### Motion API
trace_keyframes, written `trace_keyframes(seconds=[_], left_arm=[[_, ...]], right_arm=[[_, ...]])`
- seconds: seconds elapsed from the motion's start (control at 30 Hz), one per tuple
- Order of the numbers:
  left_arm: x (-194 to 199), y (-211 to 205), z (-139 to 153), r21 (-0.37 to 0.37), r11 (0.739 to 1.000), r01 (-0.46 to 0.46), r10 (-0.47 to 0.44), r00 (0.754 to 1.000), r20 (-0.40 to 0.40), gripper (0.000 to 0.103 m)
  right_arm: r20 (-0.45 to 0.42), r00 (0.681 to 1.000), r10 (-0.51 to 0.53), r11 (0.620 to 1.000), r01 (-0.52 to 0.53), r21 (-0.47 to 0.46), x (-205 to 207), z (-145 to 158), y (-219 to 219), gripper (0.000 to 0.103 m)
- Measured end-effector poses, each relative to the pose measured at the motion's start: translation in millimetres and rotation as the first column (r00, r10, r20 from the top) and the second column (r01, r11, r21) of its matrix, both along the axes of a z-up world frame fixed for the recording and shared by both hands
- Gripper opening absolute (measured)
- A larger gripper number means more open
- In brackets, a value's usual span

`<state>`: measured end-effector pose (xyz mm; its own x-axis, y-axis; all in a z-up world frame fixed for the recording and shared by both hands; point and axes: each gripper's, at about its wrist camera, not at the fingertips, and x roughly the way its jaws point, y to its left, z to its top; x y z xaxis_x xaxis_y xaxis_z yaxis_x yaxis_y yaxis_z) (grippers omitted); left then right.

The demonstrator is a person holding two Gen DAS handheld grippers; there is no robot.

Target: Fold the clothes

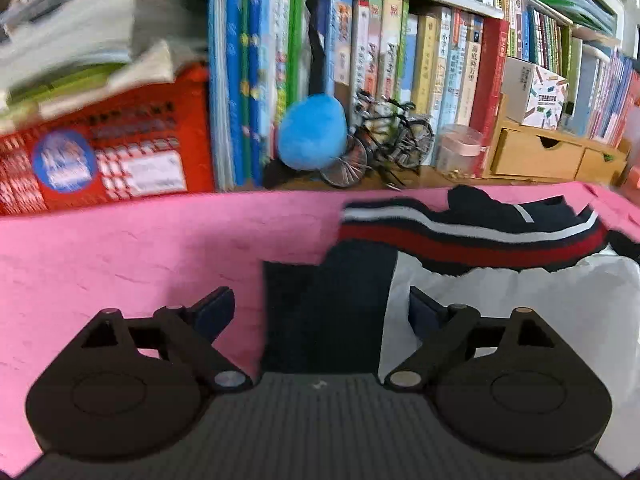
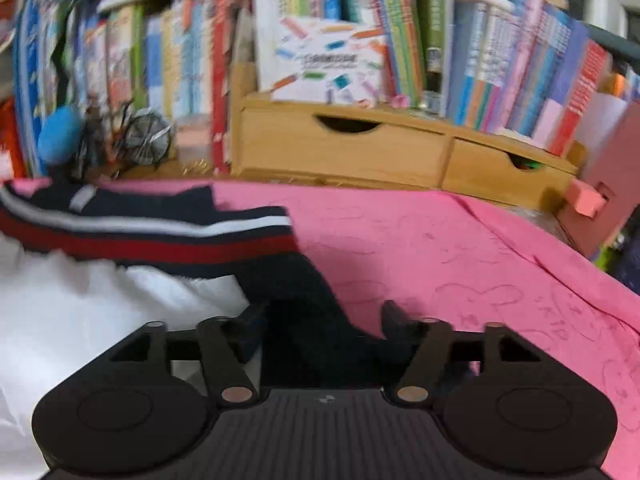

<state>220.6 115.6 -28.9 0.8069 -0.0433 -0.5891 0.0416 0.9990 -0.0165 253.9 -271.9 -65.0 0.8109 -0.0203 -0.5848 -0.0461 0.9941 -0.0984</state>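
Two handheld grippers hover over one garment point(image 1: 460, 236), a white-bodied top with navy sleeves and a band of red, white and navy stripes, lying on a pink cloth point(image 1: 120, 256) that covers the work surface. The left gripper point(image 1: 322, 300) stands wide above a navy sleeve point(image 1: 324, 312), gripping nothing; the right gripper point(image 2: 320, 316) is likewise parted over the other navy sleeve point(image 2: 304, 292), its pads not pressing. Behind: crowded rows of books point(image 1: 400, 52), one model bicycle point(image 1: 384, 140), one blue pompom point(image 1: 312, 132), and two wooden drawers point(image 2: 344, 152).
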Motion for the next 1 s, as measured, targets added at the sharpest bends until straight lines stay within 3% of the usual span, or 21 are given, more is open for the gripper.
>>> trace_keyframes(seconds=[0.1,0.13,0.2,0.33,0.4,0.47,0.5,0.57,0.7,0.77,0.9,1.0], left_arm=[[-21.2,-4.4,24.6,0.049,0.999,0.002,-0.005,0.997,0.073,0.092],[-29.7,-9.6,32.2,0.060,0.998,0.008,-0.014,0.994,0.105,0.092],[-45.5,-28.3,43.9,0.068,0.996,0.062,-0.072,0.986,0.152,0.103],[-53.3,-75.7,32.4,0.116,0.982,0.149,-0.165,0.977,0.137,0.103],[-43.8,-85.2,10.3,0.138,0.980,0.142,-0.154,0.985,0.076,0.103],[-30.7,-83.0,-13.4,0.142,0.984,0.104,-0.107,0.994,0.014,0.103],[-28.5,-76.9,-20.3,0.116,0.988,0.099,-0.101,0.995,0.010,0.103],[-26.0,-67.2,-22.5,0.093,0.993,0.078,-0.079,0.997,0.001,0.103],[-30.3,-59.2,-18.7,0.158,0.982,0.102,-0.104,0.995,0.002,0.103],[-33.3,-51.1,-13.5,0.159,0.981,0.113,-0.115,0.993,0.002,0.103],[-46.9,-48.7,13.7,0.055,0.998,0.040,-0.041,0.999,0.003,0.098],[-71.5,-69.1,31.9,0.027,0.994,0.102,-0.103,0.993,0.049,0.101]], right_arm=[[0.097,0.995,-0.009,1.000,0.008,0.012,-25.7,29.2,3.3,0.075],[0.138,0.990,0.015,0.999,-0.021,0.042,-36.9,39.4,7.8,0.075],[0.187,0.977,0.103,0.984,-0.127,0.121,-57.1,56.3,26.0,0.075],[0.084,0.944,0.318,0.935,-0.327,0.140,-65.3,41.5,90.9,0.075],[0.011,0.939,0.344,0.935,-0.344,0.090,-61.5,15.5,120.1,0.074],[-0.026,0.953,0.303,0.950,-0.300,0.087,-54.4,-2.0,122.8,0.076],[-0.044,0.958,0.282,0.957,-0.277,0.085,-50.8,-10.8,124.1,0.081],[-0.062,0.971,0.231,0.970,-0.225,0.089,-46.3,-14.7,117.8,0.083],[-0.031,0.996,0.086,0.993,-0.088,-0.077,-40.9,-14.2,82.1,0.086],[-0.037,0.999,0.010,0.998,-0.012,-0.055,-37.4,-13.6,44.6,0.101],[-0.027,0.980,-0.195,0.979,0.196,0.048,-45.7,7.1,-11.0,0.097],[0.077,0.995,-0.069,0.989,0.058,0.139,-86.4,32.8,8.9,0.098]])
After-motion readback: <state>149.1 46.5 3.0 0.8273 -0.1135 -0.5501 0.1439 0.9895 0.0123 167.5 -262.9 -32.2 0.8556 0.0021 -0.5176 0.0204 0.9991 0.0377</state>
